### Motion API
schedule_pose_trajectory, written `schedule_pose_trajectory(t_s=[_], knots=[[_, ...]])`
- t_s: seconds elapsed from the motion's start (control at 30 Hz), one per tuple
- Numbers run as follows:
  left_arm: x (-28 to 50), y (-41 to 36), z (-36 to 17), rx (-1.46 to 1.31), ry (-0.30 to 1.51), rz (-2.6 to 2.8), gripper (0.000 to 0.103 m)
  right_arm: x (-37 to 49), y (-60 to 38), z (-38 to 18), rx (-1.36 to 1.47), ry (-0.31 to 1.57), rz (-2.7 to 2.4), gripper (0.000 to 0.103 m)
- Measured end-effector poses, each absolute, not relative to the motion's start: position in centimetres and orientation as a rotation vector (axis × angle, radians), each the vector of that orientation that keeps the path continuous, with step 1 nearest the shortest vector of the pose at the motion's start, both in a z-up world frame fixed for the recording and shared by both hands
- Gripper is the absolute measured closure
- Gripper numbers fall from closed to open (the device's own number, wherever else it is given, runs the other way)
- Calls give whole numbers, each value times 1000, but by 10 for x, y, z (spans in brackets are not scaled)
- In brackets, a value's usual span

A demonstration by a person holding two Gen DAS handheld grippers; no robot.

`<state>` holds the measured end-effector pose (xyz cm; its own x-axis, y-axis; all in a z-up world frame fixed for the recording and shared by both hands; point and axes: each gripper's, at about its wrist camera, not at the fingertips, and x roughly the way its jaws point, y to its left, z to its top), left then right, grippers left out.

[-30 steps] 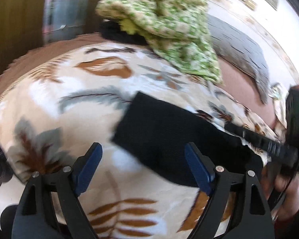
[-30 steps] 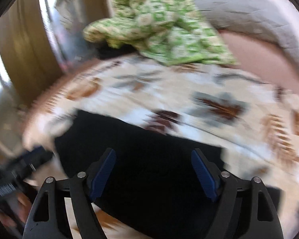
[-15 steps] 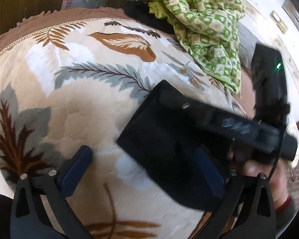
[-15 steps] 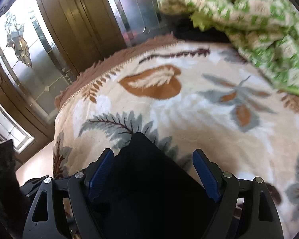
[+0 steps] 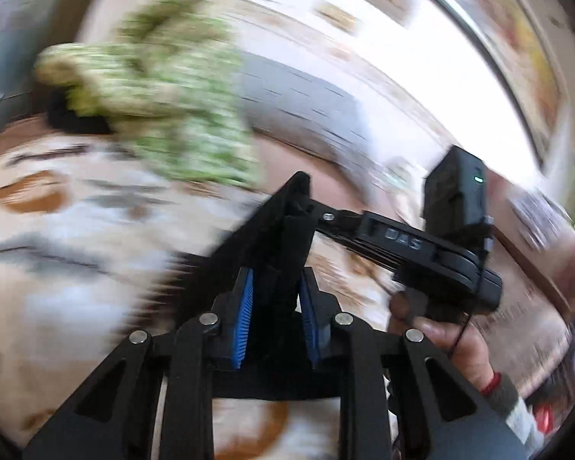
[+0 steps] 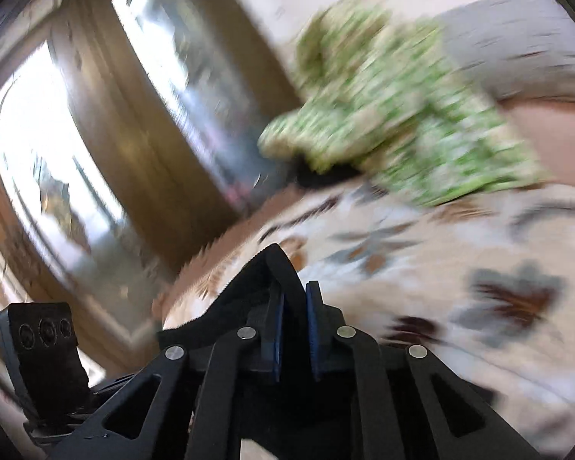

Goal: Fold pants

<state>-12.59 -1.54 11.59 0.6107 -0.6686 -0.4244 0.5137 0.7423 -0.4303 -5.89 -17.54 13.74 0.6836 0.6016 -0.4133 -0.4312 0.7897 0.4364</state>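
Observation:
The folded black pants (image 5: 272,237) are lifted off the leaf-patterned blanket (image 5: 69,268). My left gripper (image 5: 276,306) is shut on the pants' near edge, blue pads pressing the cloth. In the right wrist view my right gripper (image 6: 293,326) is shut on another edge of the pants (image 6: 264,280), which peak up between the pads. The right gripper's body and the hand holding it (image 5: 437,253) show in the left wrist view, close beside the cloth. Both views are motion-blurred.
A crumpled green-and-white cloth (image 5: 165,103) lies at the far side of the bed, over something black. A grey pillow (image 5: 303,111) sits behind it. Wooden doors with glass panels (image 6: 115,134) stand to the left of the bed.
Both grippers were open over the flat folded pants; now both have shut on the pants and lifted them off the blanket. Both cameras are swinging.

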Motion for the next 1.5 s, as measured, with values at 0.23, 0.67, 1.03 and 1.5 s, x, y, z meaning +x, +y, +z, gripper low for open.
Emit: schedule_pose_trajectory(t_s=[0.23,0.67,1.03,1.5], knots=[[-134,-130,44,-76,826,-865,85,-136,-310,82,490,654,218,93],[-120,-45,82,-61,732,-695,19,-161,-318,50,621,700,184,19],[-101,-46,66,-86,793,-585,19,-178,-290,77,485,689,188,94],[-79,-73,60,34,825,-511,19,-204,-337,77,511,686,-31,53]])
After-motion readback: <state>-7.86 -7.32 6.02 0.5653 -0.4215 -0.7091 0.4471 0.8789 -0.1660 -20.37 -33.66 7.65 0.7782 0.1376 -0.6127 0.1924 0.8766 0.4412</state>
